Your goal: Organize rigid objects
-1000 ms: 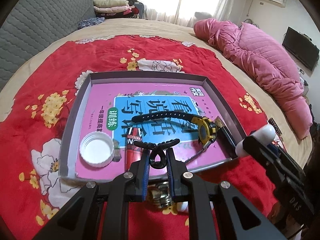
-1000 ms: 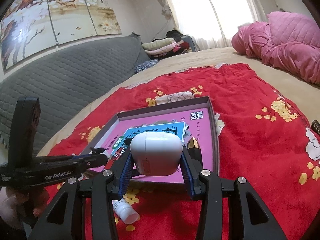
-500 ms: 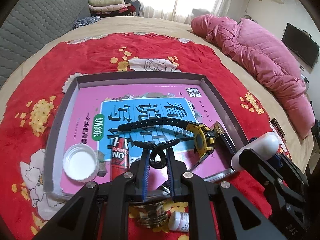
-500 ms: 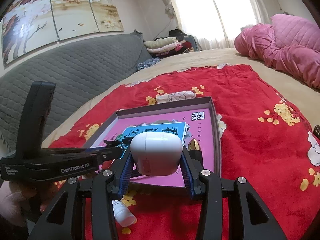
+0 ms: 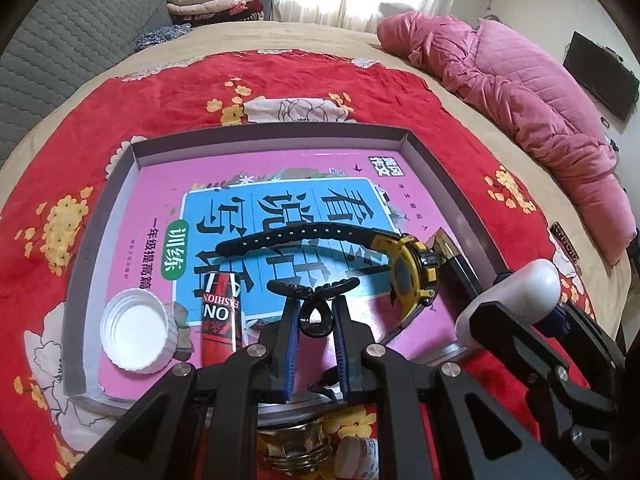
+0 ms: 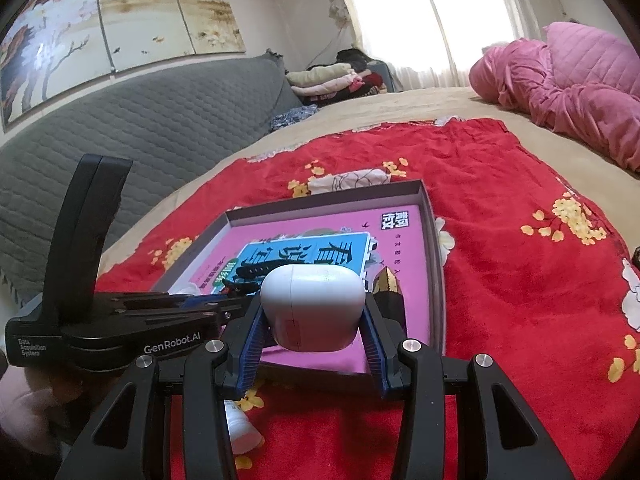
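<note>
Left gripper (image 5: 316, 320): I am seeing its fingers clamped tight on a black hair clip (image 5: 314, 304), which is hanging over the near part of the tray (image 5: 444, 168).
Right gripper (image 6: 314, 320): I am holding a white earbud case (image 6: 314, 308) between its blue pads, half spread, the case sitting just over the tray's near right corner.
Tray contents: the left wrist view is showing me a pink booklet (image 5: 280, 168) lining the tray, a white bottle cap (image 5: 134, 336) at near left, a red tube (image 5: 220, 312) beside it, a yellow watch (image 5: 412, 272) with its black strap stretching left, and a black-and-gold lighter (image 5: 452, 252) against the right wall.
Only in the left view: cap, tube and watch face are showing here; so are a brass fitting (image 5: 296, 456) and a small white bottle (image 5: 356, 456) lying on the red blanket (image 5: 280, 80) just near of the tray.
Only in the right view: I am seeing the left gripper from the side, reaching in over the tray's near left, and the gold tip of the lighter just right of the case.
Change since a second ago: the left view is now sitting closer over the tray, with the clip reaching further across the booklet; the right view is looking nearly the same, the case unmoved in its pads.
</note>
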A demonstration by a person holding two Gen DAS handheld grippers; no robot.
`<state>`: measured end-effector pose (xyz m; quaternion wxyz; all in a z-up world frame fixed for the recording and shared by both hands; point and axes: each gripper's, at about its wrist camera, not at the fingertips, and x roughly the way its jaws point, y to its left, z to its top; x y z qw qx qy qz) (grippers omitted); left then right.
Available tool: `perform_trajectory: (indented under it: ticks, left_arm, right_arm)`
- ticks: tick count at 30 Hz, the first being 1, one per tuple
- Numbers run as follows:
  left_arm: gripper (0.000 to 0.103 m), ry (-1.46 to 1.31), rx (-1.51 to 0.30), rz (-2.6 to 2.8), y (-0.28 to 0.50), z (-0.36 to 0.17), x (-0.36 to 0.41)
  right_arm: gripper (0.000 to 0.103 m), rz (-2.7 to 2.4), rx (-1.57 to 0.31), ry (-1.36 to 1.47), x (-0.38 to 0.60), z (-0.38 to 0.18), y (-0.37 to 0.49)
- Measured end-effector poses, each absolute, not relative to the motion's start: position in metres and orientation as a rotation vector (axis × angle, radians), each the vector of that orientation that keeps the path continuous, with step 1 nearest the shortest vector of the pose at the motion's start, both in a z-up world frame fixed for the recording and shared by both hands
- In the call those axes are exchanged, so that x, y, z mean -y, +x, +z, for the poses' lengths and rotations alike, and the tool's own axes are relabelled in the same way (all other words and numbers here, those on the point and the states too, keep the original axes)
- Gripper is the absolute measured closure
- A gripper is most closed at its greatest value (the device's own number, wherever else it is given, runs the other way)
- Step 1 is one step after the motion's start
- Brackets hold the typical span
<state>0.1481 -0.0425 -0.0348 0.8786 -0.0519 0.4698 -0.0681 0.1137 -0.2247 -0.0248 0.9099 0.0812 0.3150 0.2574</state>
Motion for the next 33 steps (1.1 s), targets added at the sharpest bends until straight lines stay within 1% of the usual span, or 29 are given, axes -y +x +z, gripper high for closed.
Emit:
perform_trajectory:
  ticks: [18,33]
  left_arm:
    - [0.087,-0.094,-0.992,-0.154,0.149,-0.043,0.044]
    - [0.087,-0.092,-1.011,-0.14,0.156,-0.046,0.04]
  right_arm:
    - [0.057,0.564,-0.716,0.13,0.212,-0.042,0.119]
    - [0.057,0.567,-0.71,0.028,0.199,-0.044,0.118]
